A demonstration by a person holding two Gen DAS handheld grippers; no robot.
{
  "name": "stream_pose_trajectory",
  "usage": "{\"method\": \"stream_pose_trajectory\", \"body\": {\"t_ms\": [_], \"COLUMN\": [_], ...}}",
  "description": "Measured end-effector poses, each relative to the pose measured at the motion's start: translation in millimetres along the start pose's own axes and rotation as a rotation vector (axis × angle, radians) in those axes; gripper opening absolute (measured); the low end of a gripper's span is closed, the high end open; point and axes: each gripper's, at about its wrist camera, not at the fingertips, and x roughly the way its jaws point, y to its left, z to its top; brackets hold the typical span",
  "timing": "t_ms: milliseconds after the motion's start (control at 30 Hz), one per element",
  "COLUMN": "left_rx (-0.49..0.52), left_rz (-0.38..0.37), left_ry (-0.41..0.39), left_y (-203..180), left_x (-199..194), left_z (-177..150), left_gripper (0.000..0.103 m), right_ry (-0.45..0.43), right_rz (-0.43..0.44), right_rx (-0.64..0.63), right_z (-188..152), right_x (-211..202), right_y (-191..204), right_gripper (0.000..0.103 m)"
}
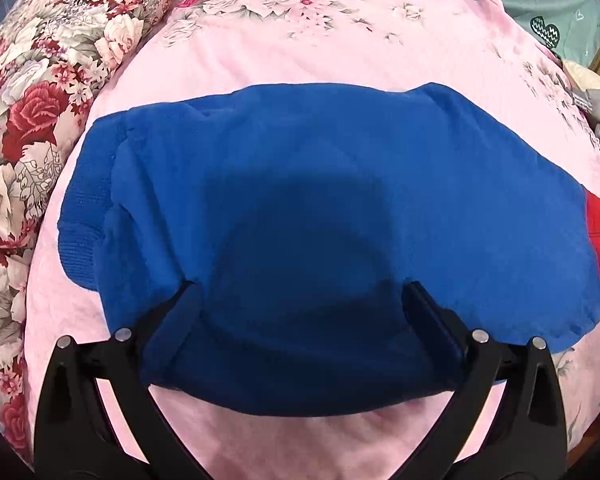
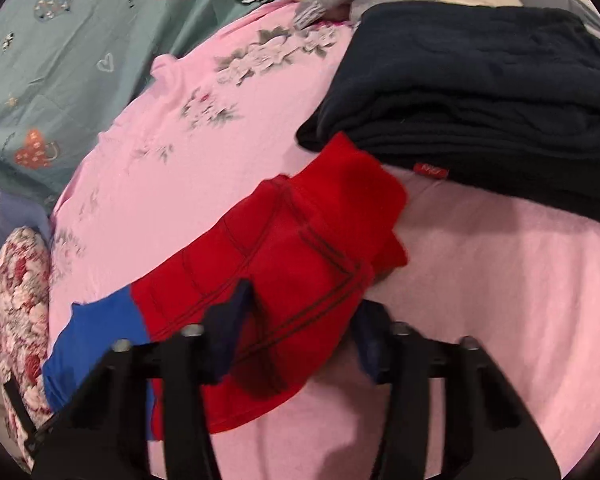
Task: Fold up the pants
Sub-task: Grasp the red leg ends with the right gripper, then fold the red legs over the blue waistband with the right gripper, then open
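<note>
— What is the left hand-held gripper [image 1: 300, 300] looking like?

— It is showing matte black throughout: two broad, angular arms splaying out from the bottom of the left wrist view, each narrowing into a flat finger. Four round silver screw heads are sitting on the joints, two to a side.

— And the right hand-held gripper [image 2: 300, 320]?

— It is showing the same black frame with the same splayed arms, and round metal screw heads are glinting dully on its joints too. Its finger pads [image 2: 228, 340] are appearing dark navy rather than black, somewhat blurred. No cables or markings are showing on either one.
</note>
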Motion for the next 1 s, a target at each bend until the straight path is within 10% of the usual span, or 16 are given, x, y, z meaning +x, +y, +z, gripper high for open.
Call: {"method": "stream_pose_trajectory", "body": {"t_ms": [333,700,833,1000], "left_rx": [-0.035,-0.034,-0.042,-0.047], "left_rz": [-0.036,-0.059,-0.052,-0.079], "left_ry": [0.012,-0.051,-0.044,-0.039], "left_y": [7,20,19,10], "left_x": [-8,-40,-40,-38], "left_z": [-3,-16,-15,-1], "left_gripper": [0.101,0.101,0.101,0.101], "right_ry": [-0.025,0.459,0.367,0.166], "right_rz": [0.225,0.331,0.404,0.242], "right_rx": [-0.306,-0.51,-0.477,-0.493], "right_z": [-23,-126,-94,-59], "right_x": [-54,65,34,12], "right_y": [142,239,224,185], "right_gripper": [0.02,0.057,0.057,0.042]}}
